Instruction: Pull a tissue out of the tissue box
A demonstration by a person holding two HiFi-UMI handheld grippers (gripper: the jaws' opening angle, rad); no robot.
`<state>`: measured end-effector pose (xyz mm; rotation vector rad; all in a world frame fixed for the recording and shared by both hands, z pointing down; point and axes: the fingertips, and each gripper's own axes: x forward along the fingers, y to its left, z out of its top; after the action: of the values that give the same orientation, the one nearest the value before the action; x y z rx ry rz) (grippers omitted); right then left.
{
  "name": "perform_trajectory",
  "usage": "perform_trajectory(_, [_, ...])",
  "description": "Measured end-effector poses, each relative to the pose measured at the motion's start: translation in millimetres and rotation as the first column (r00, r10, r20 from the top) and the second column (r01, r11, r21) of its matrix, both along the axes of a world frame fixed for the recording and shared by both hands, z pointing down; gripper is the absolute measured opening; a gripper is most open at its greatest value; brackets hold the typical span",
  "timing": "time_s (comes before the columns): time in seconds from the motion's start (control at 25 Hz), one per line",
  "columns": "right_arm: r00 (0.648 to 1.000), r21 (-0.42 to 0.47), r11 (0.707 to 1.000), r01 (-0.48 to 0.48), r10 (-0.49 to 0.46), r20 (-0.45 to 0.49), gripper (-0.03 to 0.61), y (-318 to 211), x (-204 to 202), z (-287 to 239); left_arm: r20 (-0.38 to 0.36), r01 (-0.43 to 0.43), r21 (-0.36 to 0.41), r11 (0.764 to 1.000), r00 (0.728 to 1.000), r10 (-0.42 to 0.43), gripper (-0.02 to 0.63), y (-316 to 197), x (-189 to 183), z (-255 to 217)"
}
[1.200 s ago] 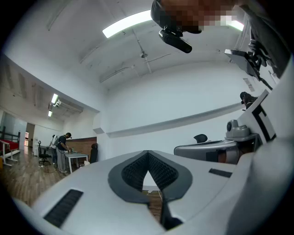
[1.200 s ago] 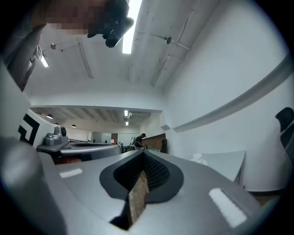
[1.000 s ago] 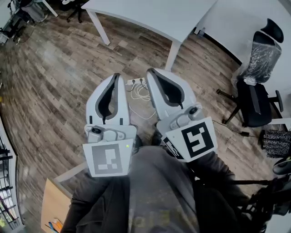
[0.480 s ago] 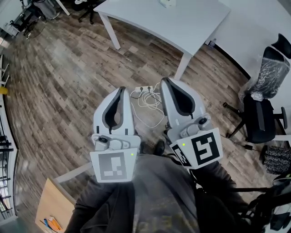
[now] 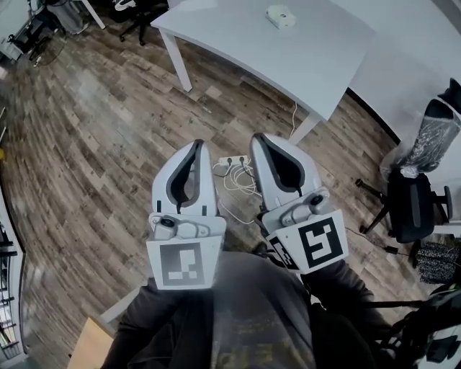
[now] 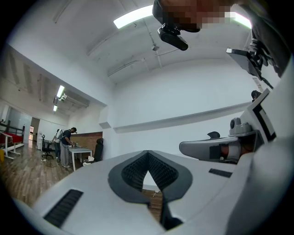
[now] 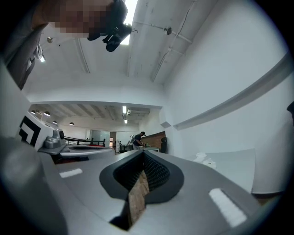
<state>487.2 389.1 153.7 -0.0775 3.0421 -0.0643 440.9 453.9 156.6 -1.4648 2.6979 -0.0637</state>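
Spreading wide below is a brown wood floor [image 5: 94,130], with a white counter [image 5: 317,50] at the far side. The tissue box [image 5: 281,14] sits on it, well apart from both tongs and too small to see well. The left tongs [image 5: 196,144] and right tongs [image 5: 256,137] are both closed, holding nothing. A black chair [image 5: 410,202] is partly cut off at the right edge.

Table [image 5: 324,58] cut by top edge, small white item [image 5: 281,15] unidentifiable
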Motion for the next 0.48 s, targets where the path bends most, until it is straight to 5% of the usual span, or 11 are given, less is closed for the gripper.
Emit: perform_trajectory(0.48, [0.999, 0.024, 0.999, -0.043, 0.043, -0.002, 0.003, 7, -155, -12, -0.01, -0.064, 0.004, 0.998, 0.998, 0.064, -0.002, 2, -148, -7])
